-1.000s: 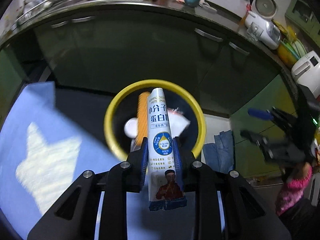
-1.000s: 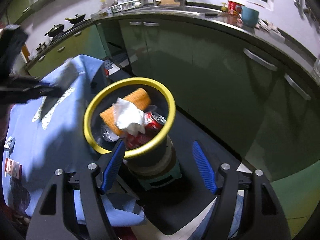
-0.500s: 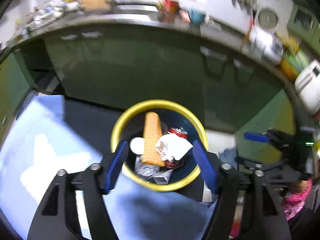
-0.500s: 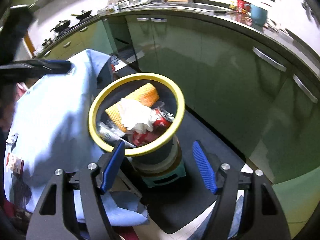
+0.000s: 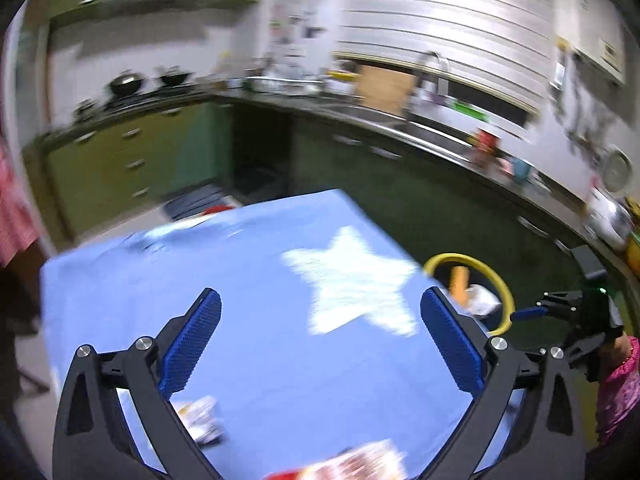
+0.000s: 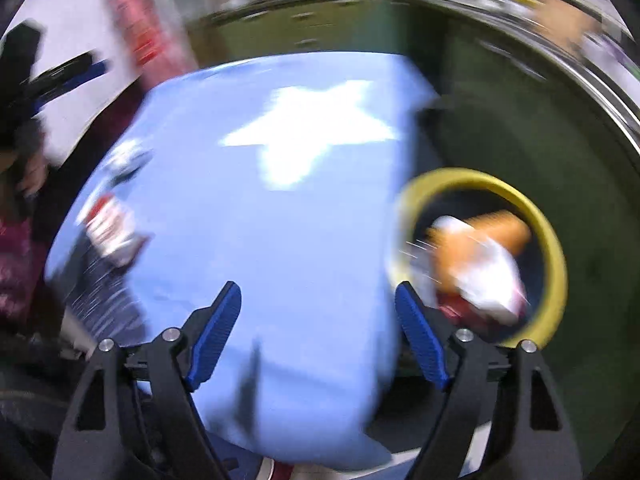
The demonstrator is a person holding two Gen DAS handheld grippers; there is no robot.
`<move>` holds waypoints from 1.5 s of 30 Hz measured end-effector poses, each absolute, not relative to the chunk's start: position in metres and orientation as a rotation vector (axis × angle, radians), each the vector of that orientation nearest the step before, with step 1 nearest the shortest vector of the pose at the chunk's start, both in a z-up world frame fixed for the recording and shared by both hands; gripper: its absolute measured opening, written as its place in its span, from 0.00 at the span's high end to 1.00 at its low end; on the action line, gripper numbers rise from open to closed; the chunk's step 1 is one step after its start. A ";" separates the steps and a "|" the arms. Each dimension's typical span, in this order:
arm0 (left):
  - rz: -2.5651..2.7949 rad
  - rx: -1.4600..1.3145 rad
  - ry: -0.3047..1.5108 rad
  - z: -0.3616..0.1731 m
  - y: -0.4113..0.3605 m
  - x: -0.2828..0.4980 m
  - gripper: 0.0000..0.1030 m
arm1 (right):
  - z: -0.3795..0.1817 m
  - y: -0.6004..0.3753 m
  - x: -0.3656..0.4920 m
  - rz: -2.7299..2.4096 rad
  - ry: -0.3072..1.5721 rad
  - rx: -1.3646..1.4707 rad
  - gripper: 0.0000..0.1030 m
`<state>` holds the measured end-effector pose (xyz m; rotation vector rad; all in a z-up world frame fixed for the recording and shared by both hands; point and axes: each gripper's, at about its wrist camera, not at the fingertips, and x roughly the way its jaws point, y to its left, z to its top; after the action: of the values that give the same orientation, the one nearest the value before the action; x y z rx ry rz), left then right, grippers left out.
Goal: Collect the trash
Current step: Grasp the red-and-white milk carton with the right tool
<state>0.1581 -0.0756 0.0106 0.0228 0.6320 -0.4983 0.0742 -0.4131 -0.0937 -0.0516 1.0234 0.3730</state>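
Both jaws stand wide apart, holding nothing: the left gripper (image 5: 320, 336) and the right gripper (image 6: 318, 332) hang above a blue tablecloth (image 5: 260, 280) with a white star (image 5: 352, 280). Blurred wrappers (image 5: 200, 420) lie at 7 o'clock in the left view. At 3 o'clock, beside the table, sits the yellow-rimmed trash bin (image 6: 556, 248), holding an orange sponge (image 6: 500, 232). Green kitchen cabinets (image 5: 120, 168) run behind.

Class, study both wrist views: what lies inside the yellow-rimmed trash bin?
Inside the yellow-rimmed trash bin lie an orange ribbed item, crumpled white paper and something red beneath. Blur and the top pieces hide anything deeper.
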 end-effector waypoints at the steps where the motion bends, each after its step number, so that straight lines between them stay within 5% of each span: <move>1: -0.480 0.009 0.627 0.006 -0.060 0.158 0.05 | -0.094 -0.387 0.080 0.459 1.027 -0.099 0.27; 14: -0.245 -0.080 0.617 -0.078 0.041 0.209 0.05 | -0.114 -0.190 0.107 1.015 1.020 -0.479 0.27; 20: -0.249 -0.075 0.611 -0.083 0.037 0.208 0.05 | -0.124 -0.166 0.108 1.038 1.039 -0.579 0.27; 27: -0.251 -0.087 0.625 -0.087 0.033 0.206 0.05 | -0.140 -0.151 0.102 1.034 1.030 -0.642 0.48; 45: -0.261 -0.087 0.630 -0.088 0.030 0.204 0.05 | -0.120 -0.190 0.093 0.884 0.960 -0.552 0.49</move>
<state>0.2037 0.0296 -0.0883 -0.0868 0.6298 -0.2614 0.0934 -0.1896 -0.1198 -0.5520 0.9596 0.8835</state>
